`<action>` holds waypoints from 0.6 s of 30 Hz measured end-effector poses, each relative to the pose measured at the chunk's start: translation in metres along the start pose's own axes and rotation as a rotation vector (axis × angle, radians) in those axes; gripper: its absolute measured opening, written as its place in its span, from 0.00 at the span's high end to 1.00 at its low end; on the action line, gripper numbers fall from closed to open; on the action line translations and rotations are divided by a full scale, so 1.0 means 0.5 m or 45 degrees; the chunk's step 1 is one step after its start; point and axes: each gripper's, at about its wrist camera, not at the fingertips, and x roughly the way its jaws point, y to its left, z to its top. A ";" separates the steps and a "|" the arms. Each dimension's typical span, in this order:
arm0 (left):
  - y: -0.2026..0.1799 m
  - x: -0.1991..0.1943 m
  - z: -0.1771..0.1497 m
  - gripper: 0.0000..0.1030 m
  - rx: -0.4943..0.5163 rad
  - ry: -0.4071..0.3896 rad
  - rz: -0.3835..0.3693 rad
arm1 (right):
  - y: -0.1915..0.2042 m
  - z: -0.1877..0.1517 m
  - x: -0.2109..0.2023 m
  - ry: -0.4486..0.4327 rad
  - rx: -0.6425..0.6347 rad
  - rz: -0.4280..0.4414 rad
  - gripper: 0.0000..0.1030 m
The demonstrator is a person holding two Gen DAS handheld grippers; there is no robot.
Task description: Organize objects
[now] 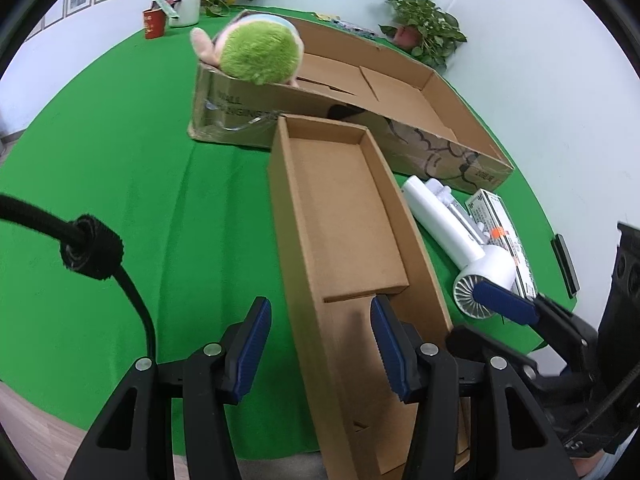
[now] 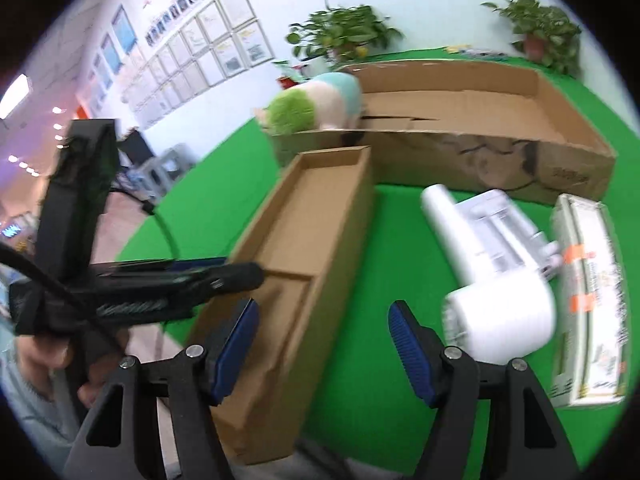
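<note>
Two cardboard boxes (image 1: 344, 216) (one narrow), one plush toy (image 1: 260, 54), one hair dryer (image 1: 472, 248), both claws (image 1: 316, 344) (image 2: 324, 348) parted, empty.

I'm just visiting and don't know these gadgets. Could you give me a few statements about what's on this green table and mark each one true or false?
1. The narrow cardboard box has nothing in it. True.
2. The plush toy lies on the green cloth beside the boxes. False: it sits in the end of the large cardboard box.
3. The white hair dryer lies on the cloth between the narrow box and a printed carton. True.
4. The right gripper is clamped on the hair dryer. False: its jaws stand open with nothing between them, the dryer just beside it.
5. The left gripper straddles the narrow box's near wall with open jaws. True.
</note>
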 end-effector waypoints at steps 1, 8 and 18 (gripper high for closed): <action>-0.002 0.003 0.000 0.56 0.004 0.005 0.001 | 0.001 0.000 0.002 0.007 -0.002 -0.009 0.44; -0.003 0.008 0.000 0.76 0.014 0.000 -0.003 | 0.016 -0.002 0.032 0.038 -0.032 -0.031 0.73; -0.014 0.002 -0.003 0.86 0.051 -0.006 0.060 | 0.039 -0.008 0.033 0.050 -0.047 -0.041 0.85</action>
